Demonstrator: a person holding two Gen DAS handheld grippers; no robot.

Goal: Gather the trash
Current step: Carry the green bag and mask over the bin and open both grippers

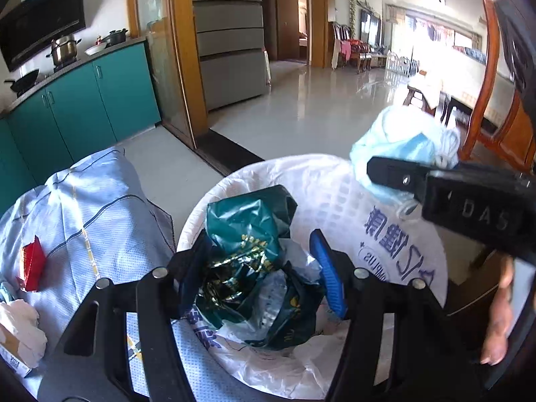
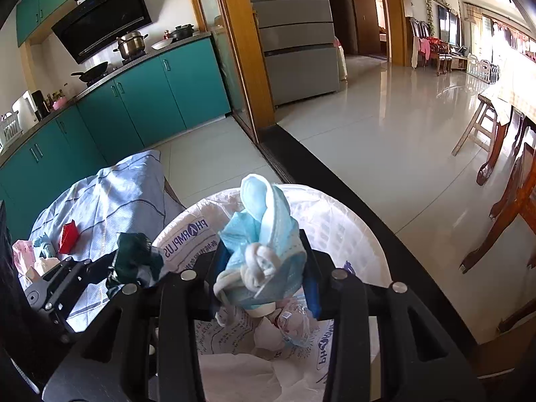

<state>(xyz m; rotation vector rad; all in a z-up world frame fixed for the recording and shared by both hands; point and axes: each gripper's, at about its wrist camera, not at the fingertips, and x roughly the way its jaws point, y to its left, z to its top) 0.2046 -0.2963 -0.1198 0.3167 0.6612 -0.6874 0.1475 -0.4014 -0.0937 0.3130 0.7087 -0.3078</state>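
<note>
a crumpled dark green wrapper (image 1: pixel 249 268) with gold print is pinched between the blue-padded fingers of the left gripper (image 1: pixel 259 276), and it is held right over the open mouth of a trash bin (image 1: pixel 415 268) lined with a white plastic bag printed in blue. in the right wrist view the same wrapper (image 2: pixel 134 261) is seen at the tip of the left gripper (image 2: pixel 110 269), just at the left rim of the bin (image 2: pixel 365 234). a bunch of light blue face masks (image 2: pixel 261 241), their white ear loops knotted together, is clamped between the fingers of the right gripper (image 2: pixel 264 278) and is held above the bin's middle; in the left wrist view those masks (image 1: pixel 398 144) are seen past the far rim, with the right gripper (image 1: pixel 402 174) reaching in from the right side. crumpled white paper and clear plastic are seen lying at the bottom of the liner.

just left of the bin, a surface draped with a pale blue striped cloth (image 1: pixel 97 201) is seen, and on it a small red packet (image 1: pixel 31 263) is lying, with a pink and white packet (image 2: pixel 23 254) near the cloth's left edge. beyond, teal kitchen cabinets (image 2: pixel 144 100) are set under a counter carrying a steel pot (image 2: pixel 132 45) and a black wok (image 2: pixel 92 70), and a grey fridge (image 2: pixel 294 33) stands behind a wooden door frame. glossy pale floor tiles (image 2: pixel 385 134) stretch away to the right, where a dark wooden table (image 2: pixel 509 181) is placed.
</note>
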